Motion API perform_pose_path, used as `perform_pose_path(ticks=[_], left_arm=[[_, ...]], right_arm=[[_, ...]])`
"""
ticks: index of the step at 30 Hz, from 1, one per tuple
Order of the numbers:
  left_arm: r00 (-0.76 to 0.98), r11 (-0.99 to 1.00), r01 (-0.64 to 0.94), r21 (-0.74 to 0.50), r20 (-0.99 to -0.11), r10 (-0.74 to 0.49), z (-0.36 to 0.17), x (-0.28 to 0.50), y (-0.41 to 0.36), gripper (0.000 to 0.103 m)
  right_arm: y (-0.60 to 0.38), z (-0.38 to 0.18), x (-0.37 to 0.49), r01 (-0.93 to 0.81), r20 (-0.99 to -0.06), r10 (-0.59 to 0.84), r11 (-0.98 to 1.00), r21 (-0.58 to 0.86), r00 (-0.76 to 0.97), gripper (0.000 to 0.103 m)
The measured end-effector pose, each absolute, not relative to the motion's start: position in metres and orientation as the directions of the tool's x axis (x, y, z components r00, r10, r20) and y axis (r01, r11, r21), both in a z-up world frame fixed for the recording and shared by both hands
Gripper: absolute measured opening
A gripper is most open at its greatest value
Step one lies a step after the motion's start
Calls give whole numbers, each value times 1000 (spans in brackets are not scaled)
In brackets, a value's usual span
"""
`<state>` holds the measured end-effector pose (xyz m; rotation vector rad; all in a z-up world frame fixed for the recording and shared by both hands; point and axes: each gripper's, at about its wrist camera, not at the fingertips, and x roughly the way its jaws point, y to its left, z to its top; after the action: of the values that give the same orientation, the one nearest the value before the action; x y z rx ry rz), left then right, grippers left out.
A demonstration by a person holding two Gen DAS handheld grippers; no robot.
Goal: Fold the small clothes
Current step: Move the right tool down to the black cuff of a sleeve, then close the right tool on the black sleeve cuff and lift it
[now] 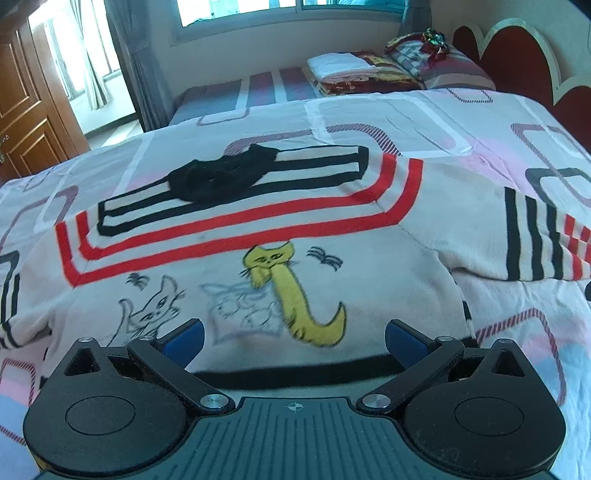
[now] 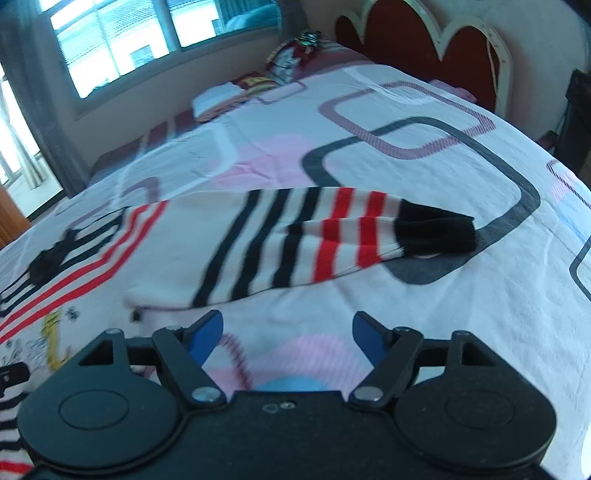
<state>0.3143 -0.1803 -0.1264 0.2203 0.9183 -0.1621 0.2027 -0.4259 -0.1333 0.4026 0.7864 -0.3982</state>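
Note:
A small white sweater (image 1: 229, 258) with red and black stripes, a black collar (image 1: 221, 177) and cat drawings, one a yellow cat (image 1: 291, 291), lies flat on the bed, front up. My left gripper (image 1: 295, 336) is open and empty just above its black bottom hem (image 1: 295, 369). The sweater's right sleeve (image 2: 295, 240), striped black and red with a black cuff (image 2: 436, 229), stretches out sideways on the bedspread. My right gripper (image 2: 288, 332) is open and empty over the bedspread, just short of that sleeve.
The bedspread (image 1: 406, 122) is white with pink, grey and black rounded squares. Folded clothes and pillows (image 1: 369, 70) are stacked at the far end by the window. A red headboard (image 2: 424, 33) stands to the right, a wooden door (image 1: 26, 103) to the left.

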Motion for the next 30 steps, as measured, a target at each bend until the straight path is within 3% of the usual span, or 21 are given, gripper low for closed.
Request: perform_pose_path(ticks=[9,16,26,30], left_arm=[[594,969,190,161,-804,17,-142,342,-192,103],[595,973,157,168,-803,42,-147,355,-189,103],[575,978,140,152,-817,45,-155,366,-178,103],[572,980,123,157,-818,59,-157,371,-171,103]], right_arm=[[-480,-159,223,593,-776,-196,760,267,600,58],[-500,-170,238,631,-772,-204,714,304,602,57],[-510,-174,246,663,-748,-275,694,280,604,26],[-510,-173,247,659,-734,-289,699,277,615,20]])
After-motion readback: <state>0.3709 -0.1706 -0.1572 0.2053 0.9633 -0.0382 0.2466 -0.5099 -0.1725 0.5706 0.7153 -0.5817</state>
